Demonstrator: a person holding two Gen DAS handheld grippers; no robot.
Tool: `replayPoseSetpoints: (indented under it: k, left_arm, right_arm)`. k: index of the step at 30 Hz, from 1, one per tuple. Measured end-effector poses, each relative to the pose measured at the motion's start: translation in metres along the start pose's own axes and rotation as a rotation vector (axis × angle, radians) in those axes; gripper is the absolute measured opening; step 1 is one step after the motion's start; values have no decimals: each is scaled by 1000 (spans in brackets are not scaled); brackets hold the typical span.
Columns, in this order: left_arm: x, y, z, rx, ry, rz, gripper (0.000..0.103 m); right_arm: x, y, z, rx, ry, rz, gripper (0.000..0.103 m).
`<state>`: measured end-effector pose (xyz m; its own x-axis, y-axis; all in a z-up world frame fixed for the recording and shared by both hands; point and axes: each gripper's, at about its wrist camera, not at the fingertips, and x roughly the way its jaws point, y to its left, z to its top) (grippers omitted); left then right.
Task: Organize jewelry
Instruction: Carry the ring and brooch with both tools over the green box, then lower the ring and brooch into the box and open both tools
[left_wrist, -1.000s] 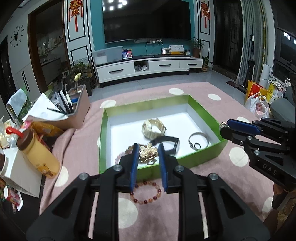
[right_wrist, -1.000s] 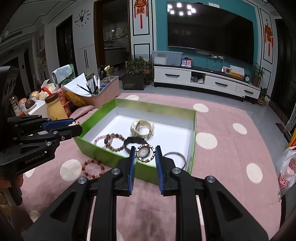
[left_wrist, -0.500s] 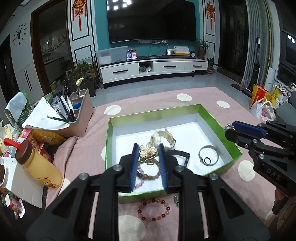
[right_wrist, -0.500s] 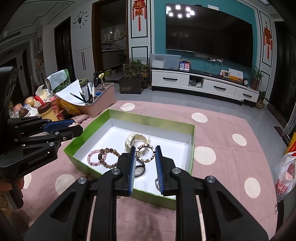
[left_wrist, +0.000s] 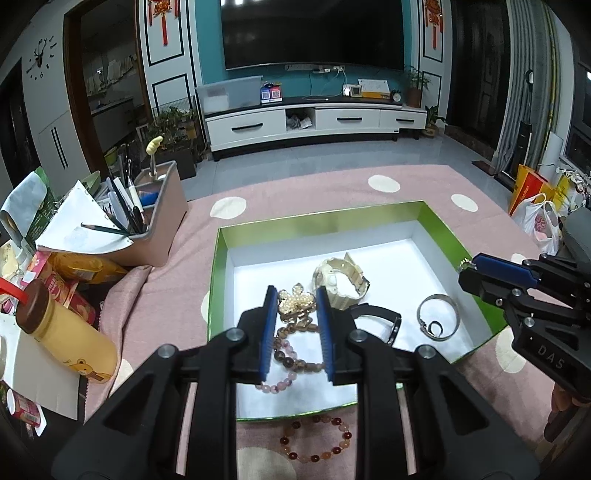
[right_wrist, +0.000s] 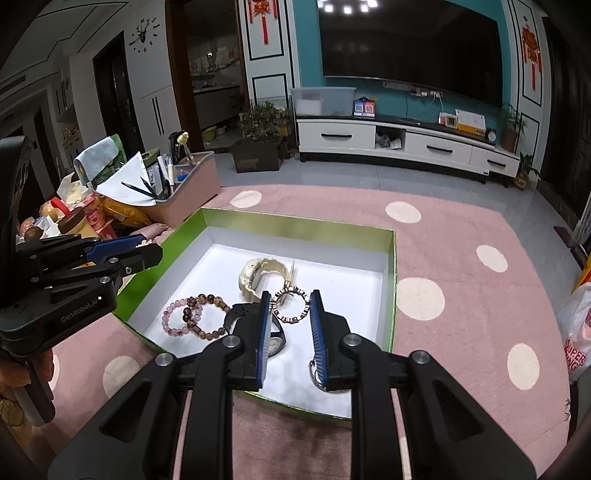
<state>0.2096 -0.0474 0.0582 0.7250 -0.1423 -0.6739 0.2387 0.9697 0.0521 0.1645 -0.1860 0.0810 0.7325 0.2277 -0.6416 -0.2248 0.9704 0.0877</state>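
Note:
A green box (left_wrist: 317, 218) with a white floor sits on a pink dotted cloth. My left gripper (left_wrist: 296, 295) is shut on a gold pearl brooch (left_wrist: 295, 304), held over the box's near left part. My right gripper (right_wrist: 290, 299) is shut on a small patterned ring bracelet (right_wrist: 291, 306) above the box (right_wrist: 295, 221). Inside lie a cream watch (left_wrist: 340, 280), a black watch (left_wrist: 380, 321), a silver bangle (left_wrist: 437, 317) and two bead bracelets (right_wrist: 192, 317). A reddish bead bracelet (left_wrist: 316, 439) lies on the cloth in front of the box.
Left of the box stand a pen holder (left_wrist: 155, 229), a yellow bottle (left_wrist: 66, 332) and snack packs. Shopping bags (left_wrist: 539, 225) sit off the cloth at the right. The pink cloth (right_wrist: 461, 295) spreads wide to the right of the box.
Both grippers have moved forward from the box's near rim to over its inside, each carrying its piece. The loose reddish bracelet has slid toward the bottom of the left view.

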Motion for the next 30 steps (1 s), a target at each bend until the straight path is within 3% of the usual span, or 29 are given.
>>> replayPoseSetpoints:
  k: [30]
  left_arm:
    - [54,5,-8,-26,154,33,21]
  right_arm:
    - [46,-3,-11,-26,140,-21,20]
